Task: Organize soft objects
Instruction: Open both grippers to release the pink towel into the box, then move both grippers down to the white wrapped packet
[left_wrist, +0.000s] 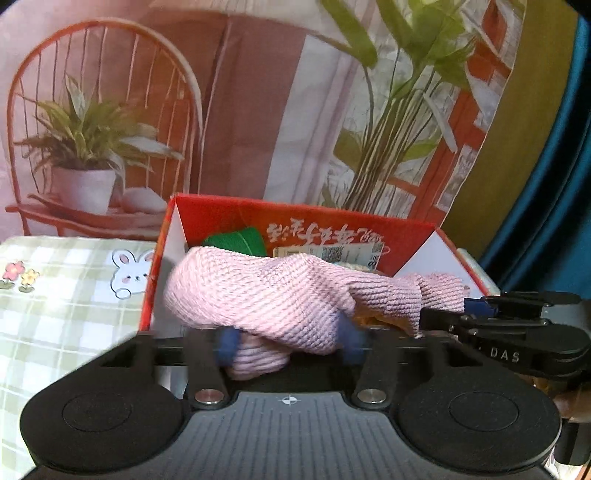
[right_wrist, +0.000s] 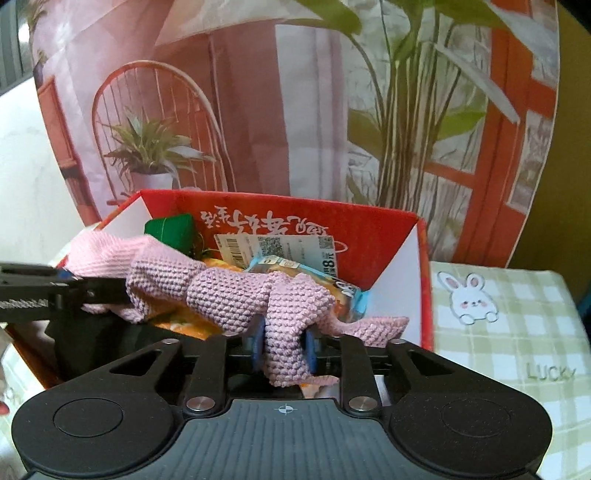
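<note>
A pink knit (left_wrist: 280, 295) of ribbed, chunky yarn lies stretched across the open top of a red box (left_wrist: 332, 225), its long axis running side to side through the middle of both views. In the left wrist view it bulges thick at centre left and narrows to the right, where the right gripper (left_wrist: 476, 314) meets it at the frame's right edge. The left gripper (left_wrist: 290, 341) stands wide, blue pads blurred, a fold of knit between them but not pinched as far as the blur allows.

In the right wrist view the knit (right_wrist: 236, 291) twists like a rope from the left gripper (right_wrist: 66, 284) at centre left down to the right gripper (right_wrist: 282, 349) at lower centre, whose narrow jaws have a hanging loop between their blue pads, apparently touching it. The box (right_wrist: 384, 236) is glossy card, white inside, holding a green felt block (right_wrist: 170, 230) and crinkly printed packets (right_wrist: 280, 251). It sits on a checked cloth (right_wrist: 509, 332) with a rabbit print.
</note>
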